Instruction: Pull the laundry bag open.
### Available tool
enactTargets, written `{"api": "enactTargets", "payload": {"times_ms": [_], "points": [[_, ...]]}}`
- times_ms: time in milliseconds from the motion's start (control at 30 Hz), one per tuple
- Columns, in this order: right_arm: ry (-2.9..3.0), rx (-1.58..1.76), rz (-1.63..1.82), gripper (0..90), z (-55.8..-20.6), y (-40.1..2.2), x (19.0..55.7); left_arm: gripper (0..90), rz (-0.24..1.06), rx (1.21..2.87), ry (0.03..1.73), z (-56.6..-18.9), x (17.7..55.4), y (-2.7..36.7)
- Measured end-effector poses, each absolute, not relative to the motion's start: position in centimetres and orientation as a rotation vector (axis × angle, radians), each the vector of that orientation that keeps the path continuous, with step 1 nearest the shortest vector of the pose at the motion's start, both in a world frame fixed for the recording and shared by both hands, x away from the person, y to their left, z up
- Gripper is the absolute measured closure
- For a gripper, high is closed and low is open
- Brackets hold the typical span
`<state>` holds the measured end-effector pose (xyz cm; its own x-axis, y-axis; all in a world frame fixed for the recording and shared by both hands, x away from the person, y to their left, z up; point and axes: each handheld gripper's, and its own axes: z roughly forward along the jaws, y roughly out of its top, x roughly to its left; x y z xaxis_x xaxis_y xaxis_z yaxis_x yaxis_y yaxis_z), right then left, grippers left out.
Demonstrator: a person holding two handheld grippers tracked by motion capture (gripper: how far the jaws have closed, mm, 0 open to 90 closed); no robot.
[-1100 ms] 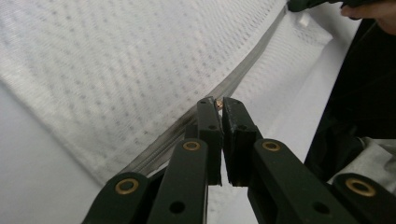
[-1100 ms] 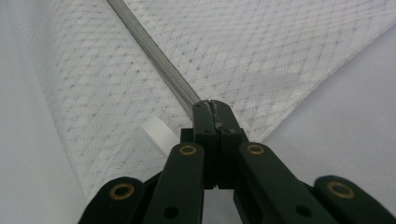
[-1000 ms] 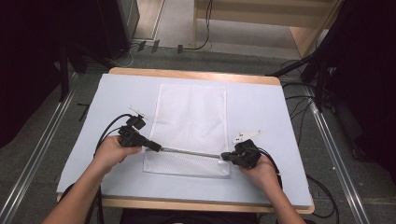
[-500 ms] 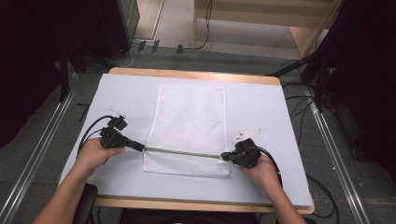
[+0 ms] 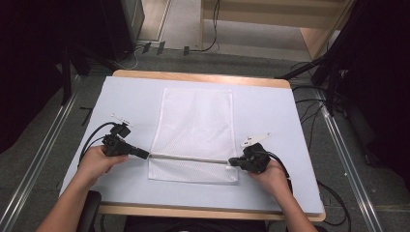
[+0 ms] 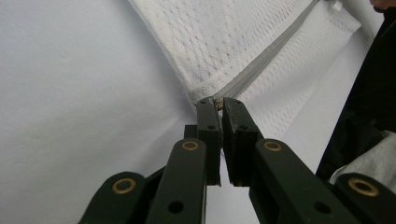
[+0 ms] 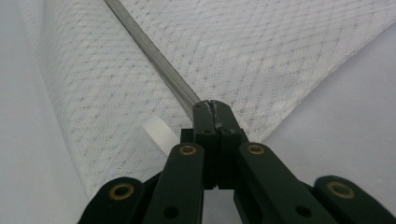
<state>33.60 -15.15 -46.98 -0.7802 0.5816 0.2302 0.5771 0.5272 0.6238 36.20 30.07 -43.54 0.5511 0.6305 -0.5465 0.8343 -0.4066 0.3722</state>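
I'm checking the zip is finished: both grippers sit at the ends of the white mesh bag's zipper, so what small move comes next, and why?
Probably open the left gripper and back it off: the grey zipper of the white mesh bag looks drawn fully across to the bag's left edge, where that gripper pinches the small pull, while the right gripper clamps the other end.

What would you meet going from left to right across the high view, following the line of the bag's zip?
Left hand → left gripper at the zip's left end → grey zip across the white mesh bag → right gripper at the zip's right end → right hand.
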Motion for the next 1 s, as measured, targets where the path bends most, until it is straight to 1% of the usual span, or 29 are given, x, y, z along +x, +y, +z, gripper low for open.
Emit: {"api": "enactTargets", "payload": {"times_ms": [33,133,200,267,300,333,367,467,600,733,867,1000], "points": [[2.740,1.036,1.117,90.0,-47.0,-15.2,33.6,85.6,-0.392,2.161,1.171,-43.6,36.1,30.2],[2.745,1.023,1.126,90.0,-47.0,-15.2,33.7,78.1,-0.393,2.137,1.189,-43.8,36.4,30.6],[2.757,1.035,1.151,85.5,-47.0,-15.3,33.8,75.9,-0.374,2.129,1.183,-43.8,36.4,30.8],[2.762,1.028,1.158,83.2,-46.9,-15.3,33.8,69.8,-0.346,2.114,1.176,-43.6,36.4,30.9],[2.754,1.021,1.168,80.3,-46.8,-15.4,33.8,68.0,-0.310,2.122,1.162,-43.4,36.3,30.9],[2.740,1.027,1.191,78.4,-46.7,-15.4,33.9,63.9,-0.286,2.118,1.160,-43.3,36.3,30.9],[2.731,1.026,1.205,78.0,-46.6,-15.5,34.0,61.4,-0.255,2.119,1.148,-43.2,36.2,30.8],[2.701,1.042,1.227,73.0,-46.3,-15.8,34.1,54.8,-0.194,2.112,1.119,-42.8,36.1,30.8],[2.657,1.083,1.258,66.7,-46.0,-16.4,34.3,49.2,-0.095,2.127,1.106,-42.5,36.0,30.8],[2.609,1.107,1.282,60.6,-45.8,-17.1,34.5,44.7,-0.048,2.140,1.115,-42.6,36.1,31.0],[2.560,1.118,1.288,53.2,-45.7,-17.9,34.7,42.9,0.001,2.156,1.131,-42.7,36.3,31.3],[2.510,1.143,1.289,48.4,-45.8,-18.8,35.0,40.3,0.044,2.134,1.148,-42.6,36.4,31.8]]}}
